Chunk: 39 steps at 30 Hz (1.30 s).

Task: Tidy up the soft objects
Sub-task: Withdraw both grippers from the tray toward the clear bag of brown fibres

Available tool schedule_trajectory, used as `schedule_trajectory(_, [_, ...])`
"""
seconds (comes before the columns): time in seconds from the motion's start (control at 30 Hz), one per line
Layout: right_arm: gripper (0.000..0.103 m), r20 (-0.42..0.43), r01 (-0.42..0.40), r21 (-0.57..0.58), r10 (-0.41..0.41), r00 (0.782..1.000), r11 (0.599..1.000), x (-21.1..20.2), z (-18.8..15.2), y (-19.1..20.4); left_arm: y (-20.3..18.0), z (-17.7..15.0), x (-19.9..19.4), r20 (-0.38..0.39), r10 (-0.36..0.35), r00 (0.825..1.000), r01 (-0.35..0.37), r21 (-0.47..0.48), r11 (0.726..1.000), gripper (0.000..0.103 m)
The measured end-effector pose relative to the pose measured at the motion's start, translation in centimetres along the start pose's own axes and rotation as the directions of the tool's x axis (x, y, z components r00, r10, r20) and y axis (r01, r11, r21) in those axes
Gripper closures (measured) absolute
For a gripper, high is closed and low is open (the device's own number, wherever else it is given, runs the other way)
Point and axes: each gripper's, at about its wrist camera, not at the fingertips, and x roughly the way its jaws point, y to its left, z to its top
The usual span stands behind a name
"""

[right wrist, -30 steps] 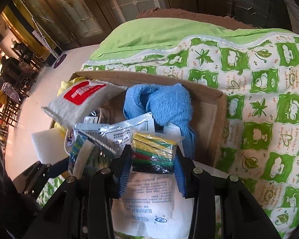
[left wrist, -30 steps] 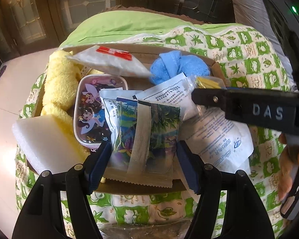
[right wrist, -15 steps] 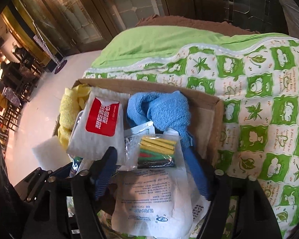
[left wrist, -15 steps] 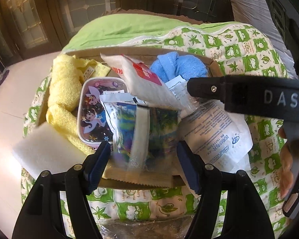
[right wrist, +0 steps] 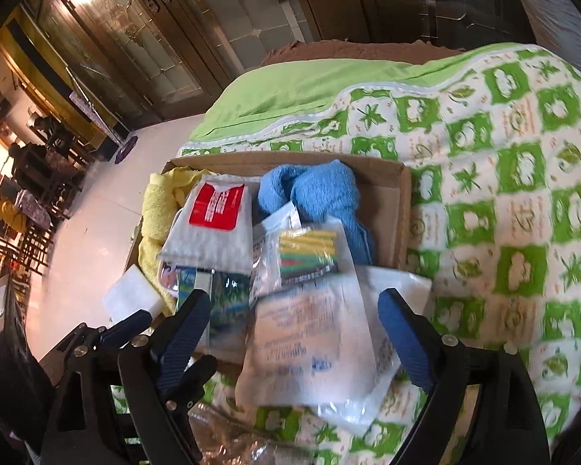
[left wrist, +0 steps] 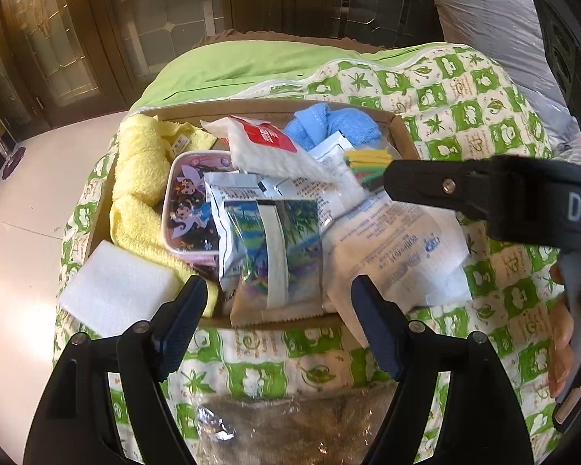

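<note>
An open cardboard box (left wrist: 404,131) on a green-patterned quilt (left wrist: 484,116) holds a yellow towel (left wrist: 139,178), a blue towel (left wrist: 341,126), a red-labelled white pack (left wrist: 267,147), a cartoon lunch box (left wrist: 186,201), a colourful packet (left wrist: 275,248) and a bag of coloured sticks (right wrist: 310,250). My left gripper (left wrist: 279,310) hovers at the near rim. Its jaws are opening, with the colourful packet's end between them, untouched. My right gripper (right wrist: 290,310) is also opening, above a large white packet (right wrist: 313,333) that hangs over the box's near edge. Its pads touch nothing.
A white foam block (left wrist: 116,290) sticks out at the box's near left corner. Crinkled clear plastic (left wrist: 290,426) lies below the box. A hand (left wrist: 561,329) grips the right tool, whose black arm (left wrist: 464,190) crosses the box's right side. Pale floor (left wrist: 19,193) lies left.
The right jaws opened and let go of the bag of coloured sticks. Both grippers drew back and up. The red-labelled pack tipped forward onto the sachets. The left jaws widened.
</note>
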Motion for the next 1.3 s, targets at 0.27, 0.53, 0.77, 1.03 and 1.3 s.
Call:
schedule_trajectory(0.27, [0.006,0.027,-0.002,0.016,0.002,1.0,1.0,-2.8,-2.4,0.3,-0.1,-1.0,-2.3,0.039,0.006,0.999,-0.005,-0.013,1.0,0.026])
schedule_trajectory(0.53, [0.0,0.059,0.013,-0.009,-0.013,0.998,1.0,-5.4,-6.2,1.6,0.5,-3.5,-5.0,0.131,0.077,0.988,-0.073,-0.032,0.997,0.026])
schedule_trajectory(0.77, [0.0,0.041,0.016,0.015,-0.017,0.999,1.0,-5.8,-9.9,2.0,0.3,-7.5,-7.1,0.197,0.137,0.971,-0.14,0.001,0.99,0.026])
schedule_trajectory(1.03, [0.0,0.069,0.076,0.014,-0.077,0.995,0.997,-7.3,-13.9,2.6,0.6,-10.9,-9.9,0.236,0.148,0.96,-0.143,-0.042,0.989,0.021])
schedule_trajectory(1.3, [0.0,0.108,0.164,0.022,-0.166,0.98,0.986,-9.2,-17.5,2.9,0.3,-12.8,-10.7,0.204,0.142,0.969,-0.132,-0.064,0.989,0.02])
